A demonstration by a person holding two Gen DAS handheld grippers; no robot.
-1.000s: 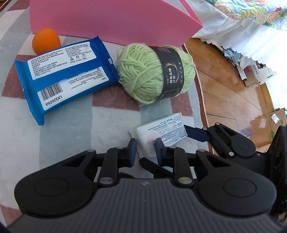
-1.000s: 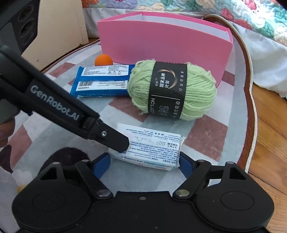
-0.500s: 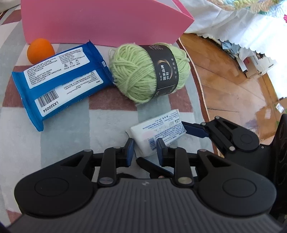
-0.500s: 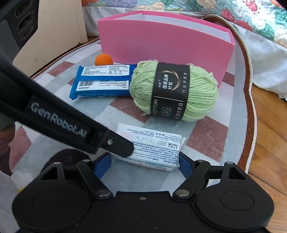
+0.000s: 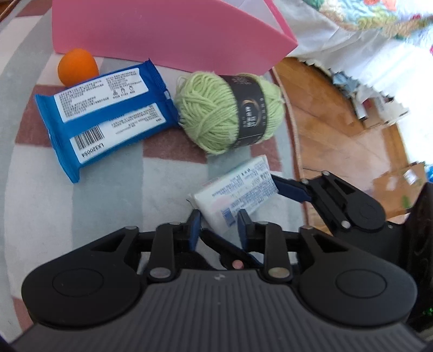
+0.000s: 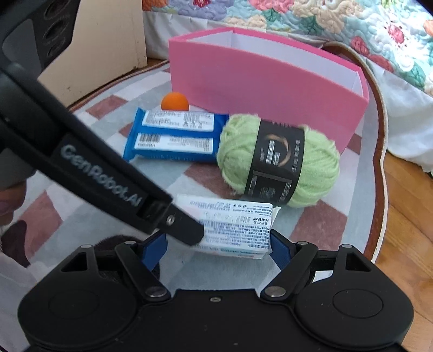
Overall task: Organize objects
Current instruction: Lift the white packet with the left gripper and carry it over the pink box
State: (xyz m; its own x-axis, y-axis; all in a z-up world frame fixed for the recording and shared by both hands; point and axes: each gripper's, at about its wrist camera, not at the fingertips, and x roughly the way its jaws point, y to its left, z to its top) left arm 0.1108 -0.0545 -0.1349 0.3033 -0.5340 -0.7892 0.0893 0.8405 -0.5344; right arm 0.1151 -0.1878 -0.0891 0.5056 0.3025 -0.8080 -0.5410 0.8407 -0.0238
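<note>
A white tissue pack (image 6: 238, 224) hangs just above the rug, gripped end to end by my right gripper (image 6: 216, 249), whose blue pads press on its short ends. My left gripper (image 5: 219, 227) is at the pack's near corner (image 5: 216, 214); its jaws are opening, with that corner between them and small gaps at the pads. One left finger (image 6: 184, 230) crosses the pack in the right wrist view. Beyond lie a green yarn ball (image 5: 230, 113), a blue wipes pack (image 5: 105, 119) and an orange ball (image 5: 77, 66) in front of an open pink box (image 6: 257, 81).
Everything lies on a round checked rug (image 5: 81, 216). Wooden floor (image 5: 338, 135) begins past its right edge. A quilted bed (image 6: 324, 21) stands behind the box, and a beige cabinet (image 6: 108, 40) at the back left.
My left jaws have parted a little around the pack's corner. The right gripper has risen slightly with the tissue pack, so more of the pink box's inside shows.
</note>
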